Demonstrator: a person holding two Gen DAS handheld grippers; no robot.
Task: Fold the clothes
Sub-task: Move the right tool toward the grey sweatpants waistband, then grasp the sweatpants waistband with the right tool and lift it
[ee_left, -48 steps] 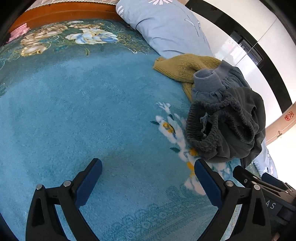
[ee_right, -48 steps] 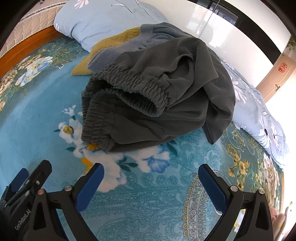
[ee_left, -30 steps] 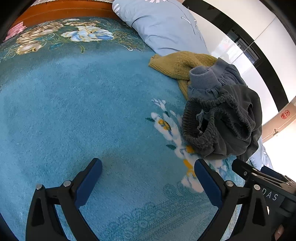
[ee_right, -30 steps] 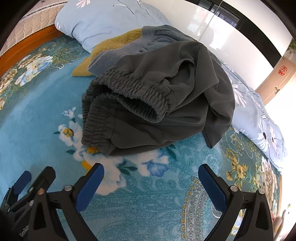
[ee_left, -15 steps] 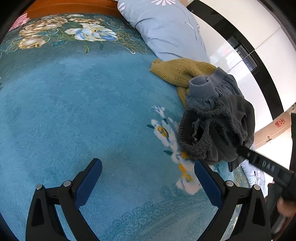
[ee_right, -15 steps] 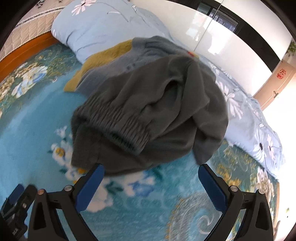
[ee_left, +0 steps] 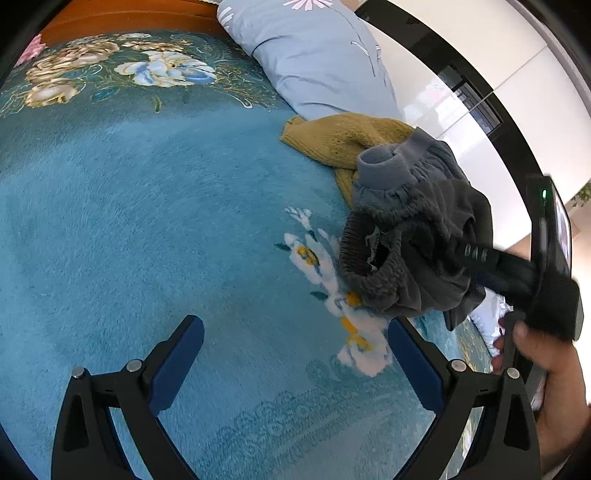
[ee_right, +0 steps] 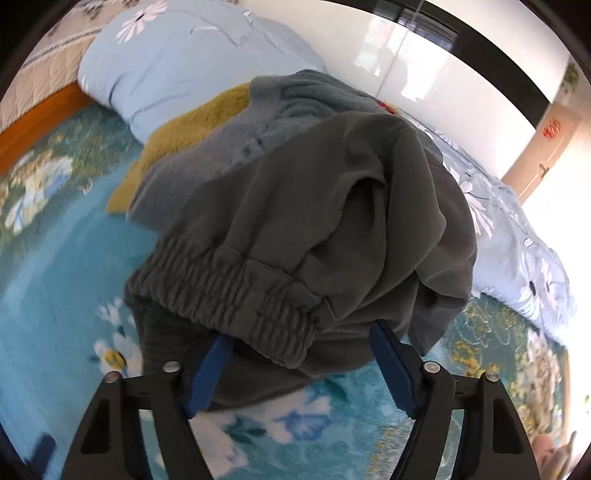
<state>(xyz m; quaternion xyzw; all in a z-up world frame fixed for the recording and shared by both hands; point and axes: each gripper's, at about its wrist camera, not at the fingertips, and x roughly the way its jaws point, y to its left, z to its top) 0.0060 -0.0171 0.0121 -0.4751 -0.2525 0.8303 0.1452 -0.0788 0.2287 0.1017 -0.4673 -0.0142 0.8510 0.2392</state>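
A heap of clothes lies on the blue flowered blanket. On top are dark grey sweatpants with an elastic waistband, also seen in the left wrist view as the sweatpants. Under them lie a blue-grey garment and a mustard knit. My right gripper is pushed in at the waistband and its jaws are closing, with the cloth between the blue pads and the fingertips hidden under it. My left gripper stands open over bare blanket, left of the heap, with nothing in it.
A light blue flowered pillow lies behind the heap, and more light blue bedding runs along the right. A wooden headboard edges the far side. A person's hand holds the right gripper's handle.
My right gripper has moved forward into the heap, so the sweatpants' waistband now covers its fingertips, and its pads stand closer together. The left gripper has stayed open over the blanket.
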